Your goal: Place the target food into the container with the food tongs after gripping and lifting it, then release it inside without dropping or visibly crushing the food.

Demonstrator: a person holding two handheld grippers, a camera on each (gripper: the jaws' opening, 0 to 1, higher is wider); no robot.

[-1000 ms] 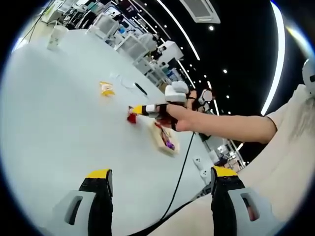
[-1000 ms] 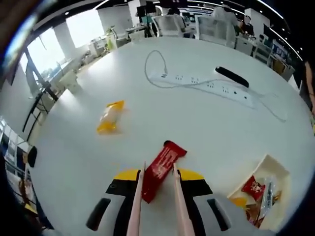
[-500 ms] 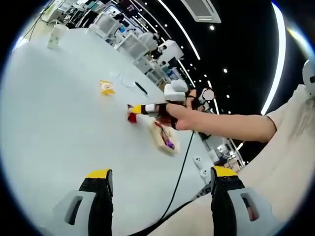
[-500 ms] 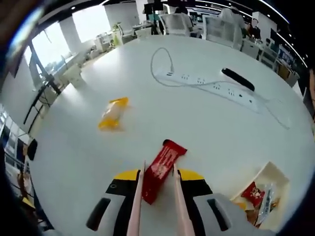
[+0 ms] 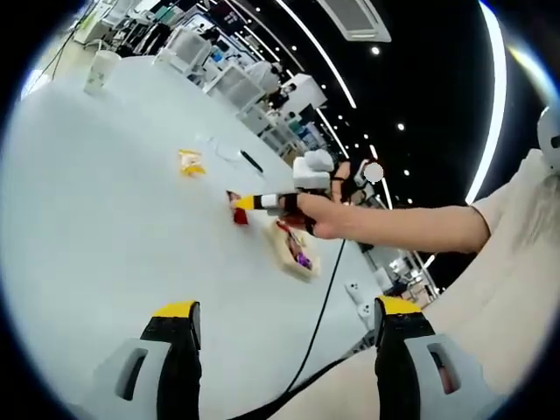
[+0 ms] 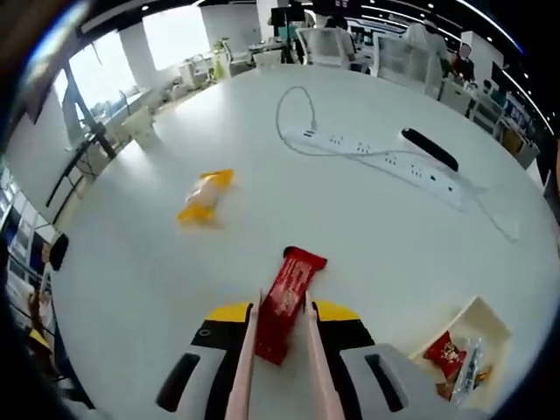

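A red snack packet (image 6: pixel 284 293) is pinched between the two pale arms of the food tongs (image 6: pixel 243 367). My right gripper (image 6: pixel 282 313) is shut on the tongs. The packet hangs just above the white table (image 6: pixel 131 262). The container (image 6: pixel 464 346), a pale open tray with several wrapped snacks inside, sits at the lower right. In the left gripper view a hand holds the right gripper (image 5: pixel 262 202) out over the table, with the red packet (image 5: pixel 238 210) at the tong tips and the container (image 5: pixel 293 249) just beyond. My left gripper (image 5: pixel 278 308) stands open, holding nothing.
A yellow packet (image 6: pixel 203 197) lies on the table to the left of the tongs. A white power strip (image 6: pixel 376 157) with its cable and a black remote (image 6: pixel 429 149) lie farther back. A black cable (image 5: pixel 319 315) runs near the person's arm. Chairs ring the table.
My right gripper has risen a little with the red packet in the tongs, which now sits straighter between the arms. The left gripper has stayed put.
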